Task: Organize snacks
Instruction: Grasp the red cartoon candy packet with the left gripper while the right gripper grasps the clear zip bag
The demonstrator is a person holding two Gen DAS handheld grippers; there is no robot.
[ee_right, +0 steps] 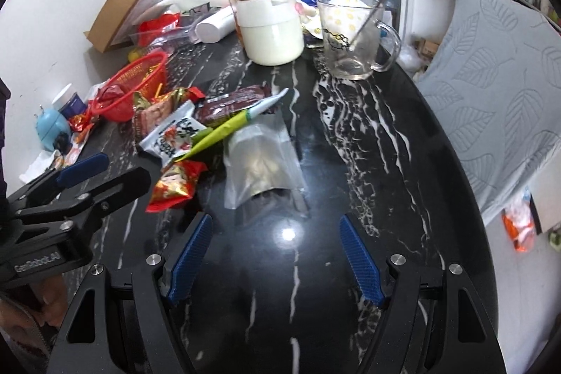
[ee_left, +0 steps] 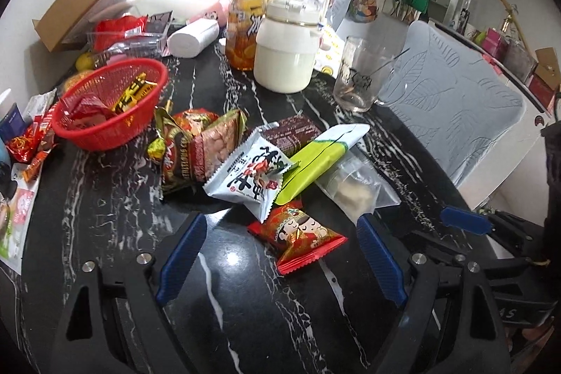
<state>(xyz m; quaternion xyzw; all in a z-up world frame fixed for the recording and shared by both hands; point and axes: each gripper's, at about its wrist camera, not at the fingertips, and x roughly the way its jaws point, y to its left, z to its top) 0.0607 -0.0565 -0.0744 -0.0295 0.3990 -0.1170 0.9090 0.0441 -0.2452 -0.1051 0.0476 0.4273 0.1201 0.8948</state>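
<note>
While the loose snacks lay heaped mid-desk, I held my left gripper (ee_left: pixel 280 255) wide open and empty, its jaws framing the red cartoon packet (ee_left: pixel 298 235), the nearest of the pile. That packet looked light, crinkly and slippery; I judged a pinch across its puffed middle safer than its crimped ends. Six more pieces lay beyond it, overlapping: a white pouch (ee_left: pixel 250 176), a green-and-white wrapper (ee_left: pixel 315 163), a clear bag (ee_left: pixel 354 188), a brown bar (ee_left: pixel 291 132), a red-and-gold bag (ee_left: pixel 191 149) and one small gold candy (ee_left: pixel 157 149). All seemed soft film and likely crushable. One red basket (ee_left: pixel 112 104), already holding a few sweets, stood just beside the heap and looked the likely destination. My right gripper (ee_right: pixel 277 255) hovered open too, holding nothing, over bare black desk (ee_right: pixel 350 163) just short of the clear bag. Behind stood one cream kettle (ee_left: pixel 285 58), one glass mug (ee_left: pixel 357 76) and one orange drink bottle (ee_left: pixel 242 23).
</note>
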